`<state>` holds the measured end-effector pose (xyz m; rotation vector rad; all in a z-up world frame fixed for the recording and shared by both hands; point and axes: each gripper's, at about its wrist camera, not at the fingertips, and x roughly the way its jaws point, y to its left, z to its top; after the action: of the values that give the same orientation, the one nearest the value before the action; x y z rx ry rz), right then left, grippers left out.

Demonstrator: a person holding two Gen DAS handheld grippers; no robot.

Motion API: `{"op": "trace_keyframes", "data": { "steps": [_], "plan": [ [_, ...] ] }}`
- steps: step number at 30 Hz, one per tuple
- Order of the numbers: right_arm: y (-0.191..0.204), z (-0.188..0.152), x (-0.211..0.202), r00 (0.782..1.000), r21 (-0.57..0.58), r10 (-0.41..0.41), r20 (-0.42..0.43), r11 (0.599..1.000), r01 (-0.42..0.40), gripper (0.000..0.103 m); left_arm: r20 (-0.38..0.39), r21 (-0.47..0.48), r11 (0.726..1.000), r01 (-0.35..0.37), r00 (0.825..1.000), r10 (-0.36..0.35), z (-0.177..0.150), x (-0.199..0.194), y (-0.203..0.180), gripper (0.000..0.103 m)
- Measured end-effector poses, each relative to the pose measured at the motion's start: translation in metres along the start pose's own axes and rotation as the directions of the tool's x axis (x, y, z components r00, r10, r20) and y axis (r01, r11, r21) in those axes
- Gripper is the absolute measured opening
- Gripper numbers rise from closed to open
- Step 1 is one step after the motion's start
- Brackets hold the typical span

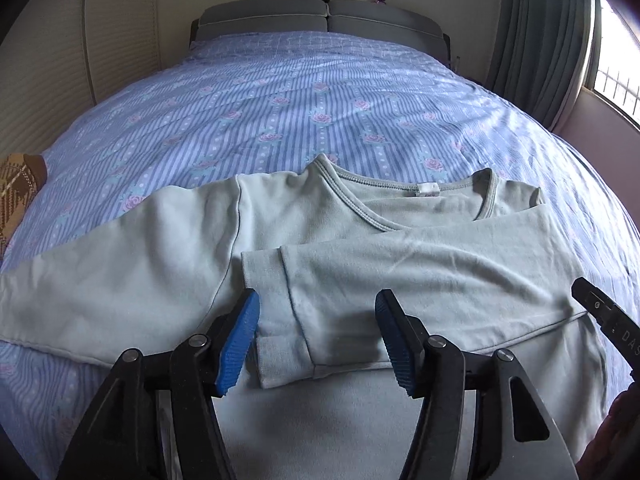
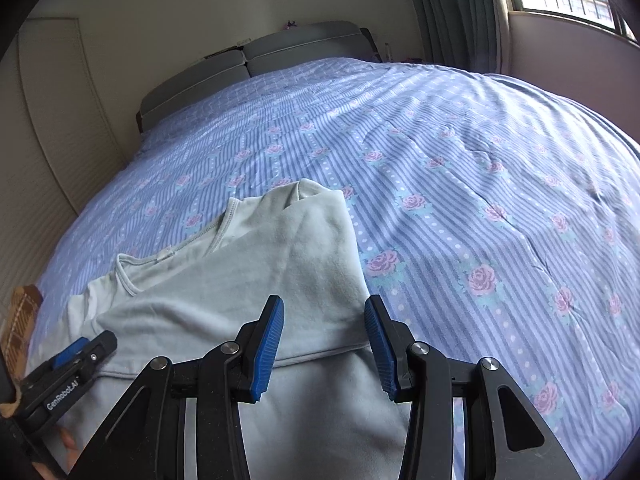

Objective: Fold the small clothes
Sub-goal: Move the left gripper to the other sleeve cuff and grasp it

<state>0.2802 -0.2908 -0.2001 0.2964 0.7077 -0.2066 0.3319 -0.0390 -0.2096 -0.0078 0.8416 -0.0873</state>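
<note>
Fingers [image 1: 240, 340] of both grippers (angled downward) stand apart, empty, over the pale shirt [image 1: 160, 248].

Bedroom — bed [image 1: 280, 92] under blue striped sheet with pink roses, grey padded headboard [image 1: 320, 20] at far end. Cream wall panels [image 1: 52, 60] on left side. Grey-green curtain [image 1: 536, 36] beside barred window [image 1: 616, 60] on right — daylight coming in. Plain pale back wall.

Open bedspread [image 2: 500, 200] beyond shirt [image 2: 280, 264]
</note>
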Motion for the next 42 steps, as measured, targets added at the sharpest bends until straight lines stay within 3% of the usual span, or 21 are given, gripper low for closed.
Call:
{"op": "trace_keyframes", "data": {
  "steps": [5,9,16,21,30,36,42],
  "plan": [
    [-0.013,-0.003,0.014,0.993,0.012,-0.085,-0.079,0.996,0.086,0.044,-0.013,-0.033,0.999,0.000,1.000,-0.001,-0.003,0.005,0.011,0.061],
    [-0.013,-0.003,0.010,0.980,-0.023,-0.189,-0.061,0.982,0.188,0.054,-0.005,-0.007,1.000,-0.024,1.000,0.024,-0.006,0.003,0.007,0.061],
    [-0.017,-0.004,0.004,0.970,-0.013,-0.236,-0.057,0.972,0.236,0.060,0.007,-0.036,0.999,-0.032,0.999,0.033,-0.008,-0.008,0.014,0.060],
    [-0.005,0.003,-0.031,0.990,0.023,-0.128,0.062,0.992,0.127,0.062,0.028,-0.075,0.997,-0.020,0.999,0.022,-0.013,-0.033,0.030,0.060],
    [0.090,-0.024,-0.076,0.990,-0.141,0.052,0.129,0.989,-0.033,0.062,0.042,-0.151,0.982,-0.109,0.992,0.116,-0.033,-0.094,0.121,0.060],
    [0.163,-0.045,-0.099,0.986,-0.183,0.132,0.104,0.977,-0.112,0.062,0.063,-0.234,0.957,-0.172,0.980,0.191,-0.047,-0.130,0.205,0.061],
    [0.235,-0.067,-0.114,0.973,-0.208,0.227,0.052,0.955,-0.212,0.062,0.065,-0.342,0.926,-0.157,0.979,0.191,-0.060,-0.134,0.284,0.060]
  ]
}}
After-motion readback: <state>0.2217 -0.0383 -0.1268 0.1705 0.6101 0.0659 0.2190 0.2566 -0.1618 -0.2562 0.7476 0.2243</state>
